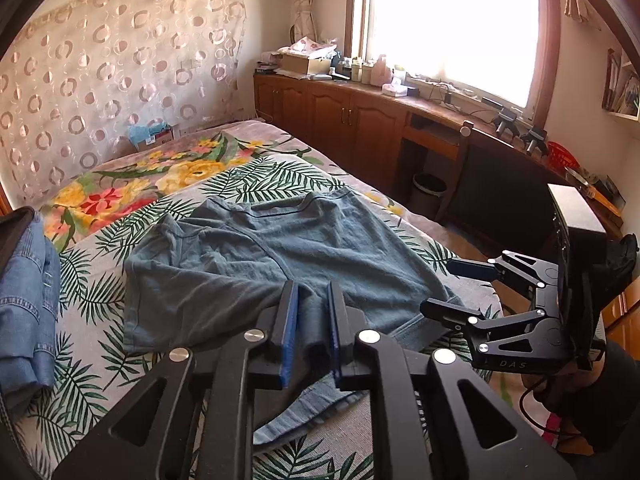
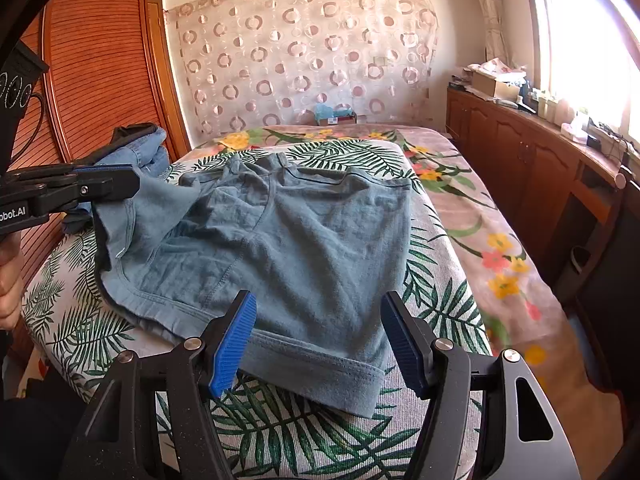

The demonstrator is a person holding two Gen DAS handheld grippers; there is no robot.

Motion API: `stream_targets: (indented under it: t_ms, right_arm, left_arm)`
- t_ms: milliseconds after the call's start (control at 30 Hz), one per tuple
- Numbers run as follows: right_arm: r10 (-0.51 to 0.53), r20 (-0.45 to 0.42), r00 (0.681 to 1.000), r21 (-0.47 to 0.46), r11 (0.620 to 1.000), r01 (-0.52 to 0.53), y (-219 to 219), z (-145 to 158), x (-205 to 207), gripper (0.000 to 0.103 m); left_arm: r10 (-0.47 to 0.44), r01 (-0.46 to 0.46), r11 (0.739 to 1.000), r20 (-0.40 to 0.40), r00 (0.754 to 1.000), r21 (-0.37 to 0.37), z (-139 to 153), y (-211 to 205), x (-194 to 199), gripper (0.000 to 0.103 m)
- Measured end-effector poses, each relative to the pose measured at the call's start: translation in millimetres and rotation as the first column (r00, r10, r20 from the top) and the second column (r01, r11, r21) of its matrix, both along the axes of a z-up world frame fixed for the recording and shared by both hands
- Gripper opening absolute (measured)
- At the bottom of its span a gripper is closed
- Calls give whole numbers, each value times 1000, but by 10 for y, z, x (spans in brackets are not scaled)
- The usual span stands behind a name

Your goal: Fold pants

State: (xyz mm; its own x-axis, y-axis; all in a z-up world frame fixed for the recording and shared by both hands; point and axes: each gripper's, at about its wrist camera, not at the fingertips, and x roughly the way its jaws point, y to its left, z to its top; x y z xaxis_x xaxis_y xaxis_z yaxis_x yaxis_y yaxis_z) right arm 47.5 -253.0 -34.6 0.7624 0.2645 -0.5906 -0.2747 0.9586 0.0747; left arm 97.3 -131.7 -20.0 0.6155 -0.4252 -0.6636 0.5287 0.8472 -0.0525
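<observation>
Blue-grey short pants (image 2: 280, 240) lie spread on the leaf-print bed cover (image 2: 440, 304), waistband toward the far end. My left gripper (image 1: 313, 300) is shut on the hem of one leg and holds it lifted; it shows in the right wrist view (image 2: 116, 184) at the left with cloth hanging from it. My right gripper (image 2: 318, 336) is open and empty, low over the near hem of the other leg. It also shows in the left wrist view (image 1: 444, 288) at the right, jaws apart.
Folded denim clothes (image 1: 28, 300) lie at the bed's left side. A floral blanket (image 1: 168, 168) covers the far part of the bed. Wooden cabinets (image 1: 340, 112) with clutter run under the window on the right. A wooden wardrobe (image 2: 100, 72) stands at the left.
</observation>
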Motion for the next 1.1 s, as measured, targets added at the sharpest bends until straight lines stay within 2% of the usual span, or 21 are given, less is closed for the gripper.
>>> stream_targets:
  t_ms: [100,167,333,433,467,933,967,1100]
  right_arm:
    - [3,0,1000,1,1000,-3,29,0,3,67]
    - [6,1,1000,0,1000,-6,45,-3,12,67]
    - [20,-3,1000,1,1000,-20,116,-11,78,67]
    - [36,-2,999,5,999,-36,135,-28,81,67]
    - [44,-4,999,5,999,-44,153,-37,89,67]
    - [150,-43,988,34,988,-149,427,-176,166,66]
    - [156,-48,987,37,987,-154,445,-183,175,61]
    - [180,-78,981,40,983,-177,491,-239,222,55]
  left_arm:
    - [18,-18,1000,1,1000,-3,3,57,-19,31]
    - [35,-35,999,12,999,0,12,115,-39,45]
    - [73,-73,997,16,997,9,-23,263,-50,48]
    - [109,-110,994,19,994,16,-96,374,-45,74]
    - [120,-120,993,15,993,9,-129,423,-41,78]
    - [223,-221,974,-42,974,44,-531,837,-114,78]
    - [227,-226,973,-45,973,45,-546,857,-124,78]
    - [245,-243,969,-55,968,45,-603,924,-148,78]
